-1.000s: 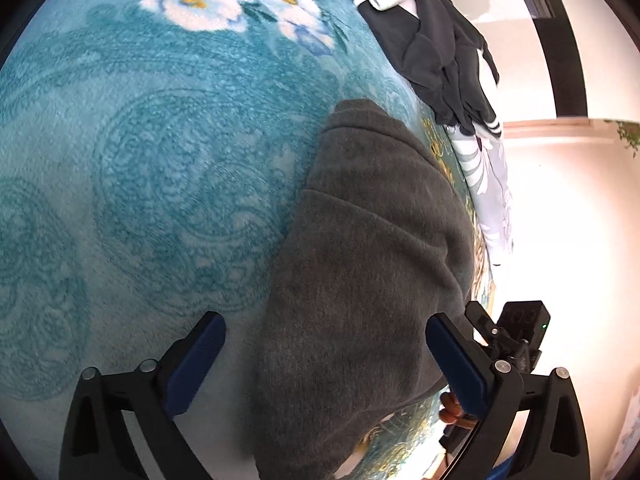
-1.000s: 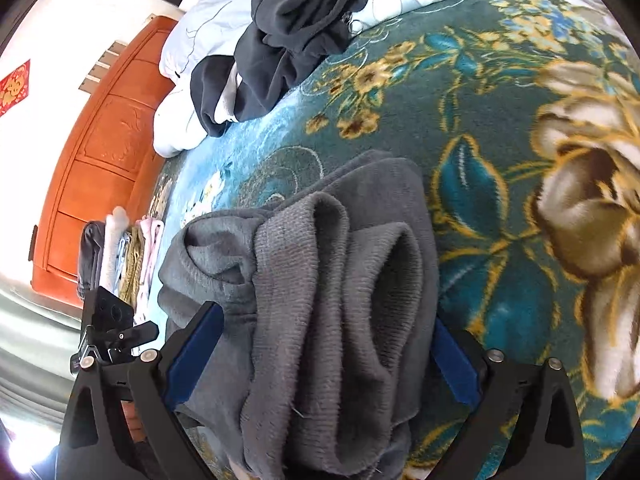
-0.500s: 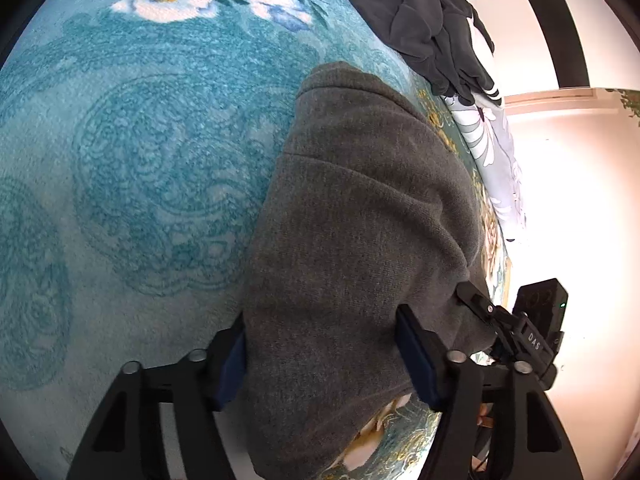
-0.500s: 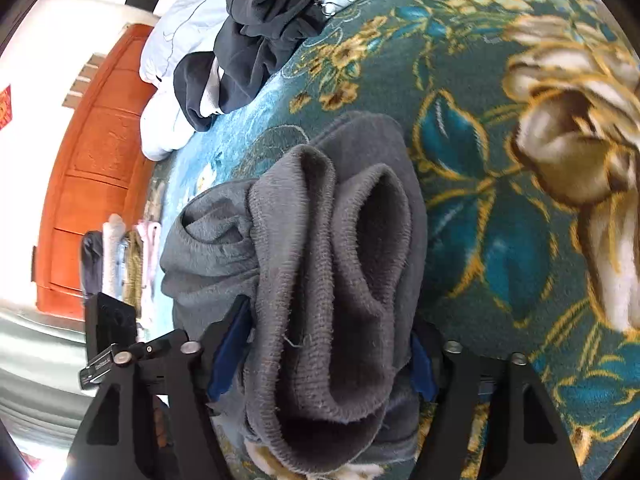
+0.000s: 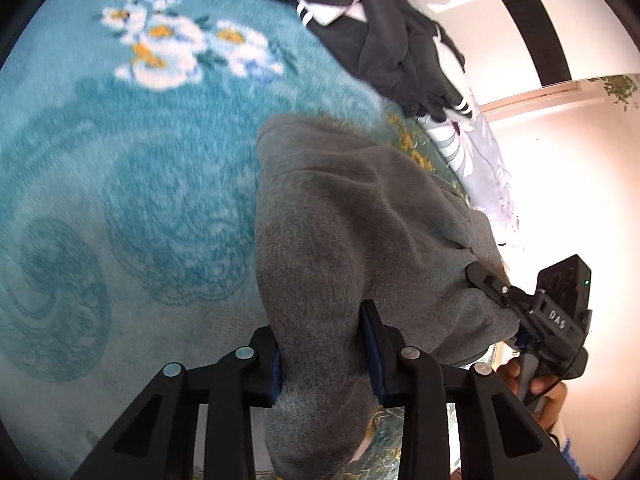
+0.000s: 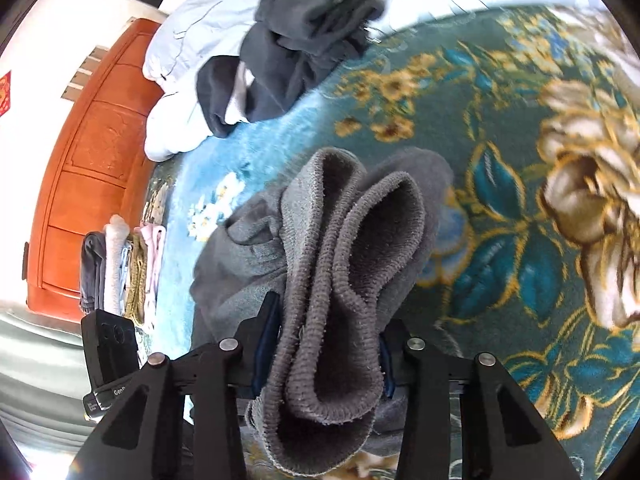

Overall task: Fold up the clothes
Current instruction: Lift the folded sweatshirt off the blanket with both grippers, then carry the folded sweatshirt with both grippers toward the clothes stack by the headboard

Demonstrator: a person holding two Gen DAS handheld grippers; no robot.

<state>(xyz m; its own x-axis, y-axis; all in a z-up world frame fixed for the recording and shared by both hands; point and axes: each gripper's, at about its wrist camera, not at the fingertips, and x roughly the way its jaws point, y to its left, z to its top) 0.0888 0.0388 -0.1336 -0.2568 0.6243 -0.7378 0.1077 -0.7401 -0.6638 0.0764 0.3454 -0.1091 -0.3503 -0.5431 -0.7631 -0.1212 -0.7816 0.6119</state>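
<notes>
Nearest the left wrist camera, the left claw (image 5: pixel 322 354) is pinched onto the near edge of the folded grey knitted sweater (image 5: pixel 360 240), its blue-padded fingers (image 5: pixel 370 344) pressing the thick cloth between them. In the right wrist view, the right claw (image 6: pixel 324 356) is likewise clamped on the same garment, here on a bunched stack of ribbed layers, probably the hem or cuffs, which bulge up between the fingers. The right claw also shows at the right of the left view, biting the sweater's other side. Both claws thus hold opposite ends of one compact bundle.

The sweater appears already folded into a thick packet, though the layers under the right claw look loose and uneven. It lies on, or hangs just above, the teal floral bed blanket (image 5: pixel 120 184); motion blur hides which.

Farther off, a stack of folded clothes (image 6: pixel 120 268) sits by the orange wooden cabinet (image 6: pixel 84 184), which suggests several garments are finished. Beyond the sweater, a crumpled dark jacket with white stripes (image 6: pixel 296 40) lies unfolded, partly on the white bedding (image 6: pixel 180 72).

So the task seems partway through: this sweater likely needs only carrying to the stack, and at least the dark jacket is left.
</notes>
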